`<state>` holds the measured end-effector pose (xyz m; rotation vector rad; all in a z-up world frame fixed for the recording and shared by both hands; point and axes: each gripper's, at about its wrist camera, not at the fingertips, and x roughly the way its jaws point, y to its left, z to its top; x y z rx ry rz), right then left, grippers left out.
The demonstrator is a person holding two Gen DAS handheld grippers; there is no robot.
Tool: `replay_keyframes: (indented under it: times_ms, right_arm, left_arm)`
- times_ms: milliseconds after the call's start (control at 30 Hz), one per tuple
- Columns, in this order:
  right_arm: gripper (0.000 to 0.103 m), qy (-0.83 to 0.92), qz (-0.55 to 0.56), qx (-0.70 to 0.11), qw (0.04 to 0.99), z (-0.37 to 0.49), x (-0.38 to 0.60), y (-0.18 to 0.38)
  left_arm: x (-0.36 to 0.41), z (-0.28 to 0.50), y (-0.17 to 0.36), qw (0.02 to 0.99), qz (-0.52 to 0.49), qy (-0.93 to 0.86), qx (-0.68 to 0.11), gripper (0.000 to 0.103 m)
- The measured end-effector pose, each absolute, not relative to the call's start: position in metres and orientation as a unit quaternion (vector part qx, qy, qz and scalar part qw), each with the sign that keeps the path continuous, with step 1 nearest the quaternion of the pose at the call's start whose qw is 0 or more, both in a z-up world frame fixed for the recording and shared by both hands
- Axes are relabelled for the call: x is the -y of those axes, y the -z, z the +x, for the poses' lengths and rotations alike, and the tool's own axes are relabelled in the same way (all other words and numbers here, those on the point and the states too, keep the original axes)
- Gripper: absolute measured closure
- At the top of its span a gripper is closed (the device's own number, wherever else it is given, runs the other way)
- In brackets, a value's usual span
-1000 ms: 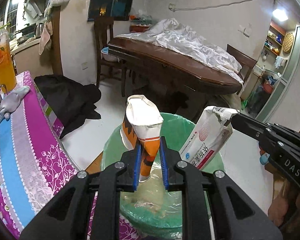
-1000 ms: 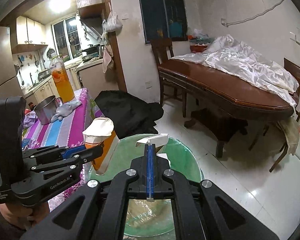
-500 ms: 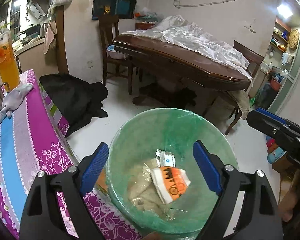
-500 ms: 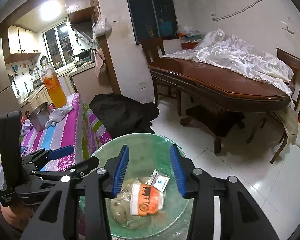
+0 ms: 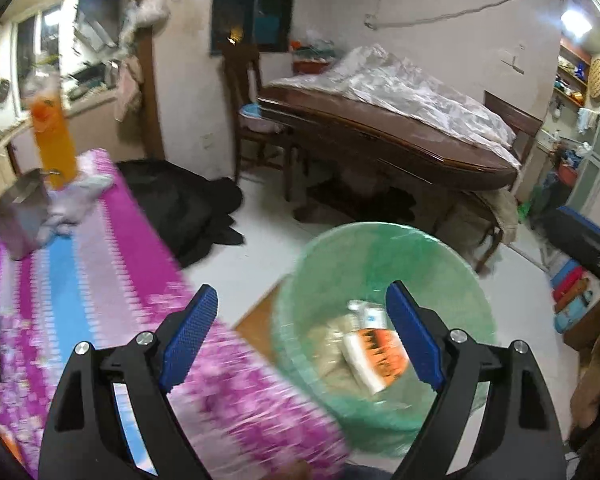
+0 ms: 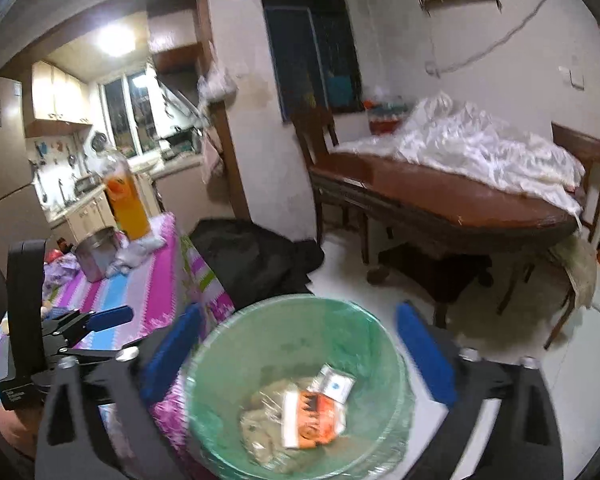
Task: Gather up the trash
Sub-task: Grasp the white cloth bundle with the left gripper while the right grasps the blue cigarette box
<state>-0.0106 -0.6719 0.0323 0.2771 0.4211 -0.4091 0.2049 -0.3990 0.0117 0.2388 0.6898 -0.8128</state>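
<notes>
Where it lies binned, crumpled orange-and-white carton (image 6: 308, 420).

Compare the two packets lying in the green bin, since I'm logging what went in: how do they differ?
The orange-and-white packet is larger and boldly patterned; the small white packet is mostly white with blue print. The orange-and-white packet lies nearer the camera, the small white packet behind it toward the far wall. Both rest inside the green bin, on crumpled trash, free of either hand-held gripper.

Dark wooden dining table (image 5: 384, 148) on white floor (image 5: 268, 216).
</notes>
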Motion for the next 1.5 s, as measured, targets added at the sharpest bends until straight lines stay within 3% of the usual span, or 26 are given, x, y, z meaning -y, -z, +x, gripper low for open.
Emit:
replay_keyframes:
  times_ms: [300, 667, 767, 900, 1000, 1067, 1133, 1167, 1267, 1300, 1400, 1500]
  right_arm:
    - [0.005, 0.071, 0.128, -0.211, 0.967, 0.044, 0.571, -0.046]
    - [0.005, -0.061, 0.111, -0.24, 0.963, 0.122, 0.467, -0.03]
    - [0.005, -0.087, 0.099, -0.252, 0.959, 0.139, 0.441, -0.023]
    - [0.005, -0.118, 0.077, -0.273, 0.952, 0.165, 0.411, -0.015]
    - [0.004, -0.154, 0.076, -0.304, 0.937, 0.19, 0.39, -0.006]
    - [0.005, -0.176, 0.082, -0.319, 0.928, 0.208, 0.376, -0.001]
    - [0.006, -0.195, 0.098, -0.338, 0.915, 0.231, 0.36, 0.004]
    - [0.011, -0.199, 0.104, -0.344, 0.912, 0.241, 0.355, 0.007]
    - [0.04, -0.215, 0.123, -0.383, 0.89, 0.278, 0.334, 0.017]
    - [0.045, -0.213, 0.125, -0.395, 0.885, 0.291, 0.325, 0.023]
    - [0.043, -0.2, 0.126, -0.426, 0.873, 0.326, 0.3, 0.035]
    - [0.024, -0.181, 0.114, -0.445, 0.87, 0.356, 0.273, 0.04]
  left_arm:
    - [0.237, 0.249, -0.028, 0.901, 0.055, 0.272, -0.334, 0.02]
    - [-0.062, 0.327, 0.007, 0.907, -0.117, -0.036, -0.402, 0.023]
    - [-0.086, 0.352, 0.025, 0.885, -0.153, -0.052, -0.437, 0.029]
    - [-0.071, 0.377, 0.032, 0.879, -0.142, -0.061, -0.45, 0.029]
    - [-0.078, 0.378, 0.044, 0.88, -0.134, -0.072, -0.449, 0.02]
    - [-0.073, 0.382, 0.044, 0.883, -0.124, -0.074, -0.446, 0.02]
    - [-0.07, 0.383, 0.044, 0.886, -0.115, -0.076, -0.443, 0.023]
    - [-0.07, 0.382, 0.044, 0.888, -0.113, -0.072, -0.44, 0.03]
    - [-0.065, 0.376, 0.042, 0.892, -0.106, -0.049, -0.436, 0.053]
    - [-0.062, 0.375, 0.041, 0.894, -0.096, -0.043, -0.434, 0.061]
    - [-0.059, 0.369, 0.037, 0.896, -0.085, -0.032, -0.434, 0.071]
    - [-0.066, 0.365, 0.038, 0.896, -0.097, -0.014, -0.433, 0.072]
